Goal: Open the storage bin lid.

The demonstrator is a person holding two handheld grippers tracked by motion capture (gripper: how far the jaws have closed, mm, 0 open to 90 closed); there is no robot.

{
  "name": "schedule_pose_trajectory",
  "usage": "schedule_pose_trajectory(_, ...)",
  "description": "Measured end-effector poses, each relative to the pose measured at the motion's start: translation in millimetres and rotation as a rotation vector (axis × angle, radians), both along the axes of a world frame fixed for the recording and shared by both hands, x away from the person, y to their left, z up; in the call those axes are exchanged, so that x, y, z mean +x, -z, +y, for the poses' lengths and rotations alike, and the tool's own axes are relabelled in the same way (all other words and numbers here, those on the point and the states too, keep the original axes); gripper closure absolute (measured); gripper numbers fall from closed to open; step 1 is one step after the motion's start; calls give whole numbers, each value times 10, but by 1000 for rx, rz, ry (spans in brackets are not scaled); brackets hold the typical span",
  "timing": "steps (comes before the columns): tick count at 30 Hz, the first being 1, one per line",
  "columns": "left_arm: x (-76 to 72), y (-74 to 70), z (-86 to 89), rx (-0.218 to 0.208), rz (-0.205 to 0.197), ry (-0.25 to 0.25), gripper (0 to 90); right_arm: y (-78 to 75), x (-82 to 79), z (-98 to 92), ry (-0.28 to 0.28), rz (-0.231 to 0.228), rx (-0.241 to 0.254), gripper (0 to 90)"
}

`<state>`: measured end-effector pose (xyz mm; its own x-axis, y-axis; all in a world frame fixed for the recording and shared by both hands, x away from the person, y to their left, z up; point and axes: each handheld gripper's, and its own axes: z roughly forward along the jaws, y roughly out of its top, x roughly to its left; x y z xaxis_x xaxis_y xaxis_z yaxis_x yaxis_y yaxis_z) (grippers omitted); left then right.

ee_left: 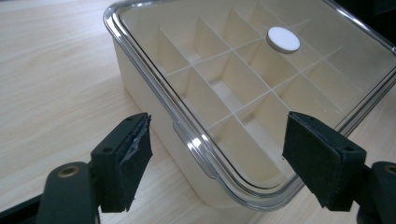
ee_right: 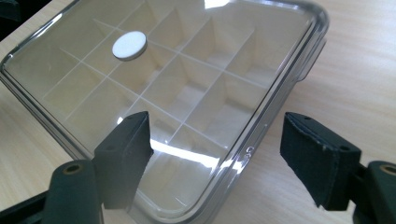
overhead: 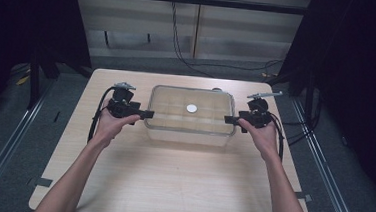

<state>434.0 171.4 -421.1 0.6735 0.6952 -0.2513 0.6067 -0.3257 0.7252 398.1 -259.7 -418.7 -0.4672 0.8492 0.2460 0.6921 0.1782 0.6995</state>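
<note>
Tabletop box (overhead: 190, 113) between both grippers' fingers (ee_left: 122, 163)

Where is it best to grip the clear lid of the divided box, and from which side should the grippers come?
Probably at the small tabs on the two short ends of the clear lid. One tab juts past the rim, giving the pads an edge. The left gripper and right gripper, both open, already face those ends; come in level from each side. The flat top offers no hold.
</note>
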Motion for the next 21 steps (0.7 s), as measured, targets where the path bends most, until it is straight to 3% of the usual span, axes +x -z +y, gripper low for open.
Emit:
schedule_pose_trajectory(2, 60, 98, -5, 20, 30, -2, 225, 67, 32, 6, 2, 10, -5, 248)
schedule_pose_trajectory(7, 61, 172, -51, 14, 17, -2, 211, 137, 55, 49, -6, 17, 2, 246)
schedule_pose_trajectory(13, 59, 191, -94, 11, 35, 10, 196, 130, 59, 99, -3, 9, -13, 215)
schedule_pose_trajectory(21, 117, 188, -136, 42, 32, 3, 197, 171, 115, 119, 13, 25, -12, 168)
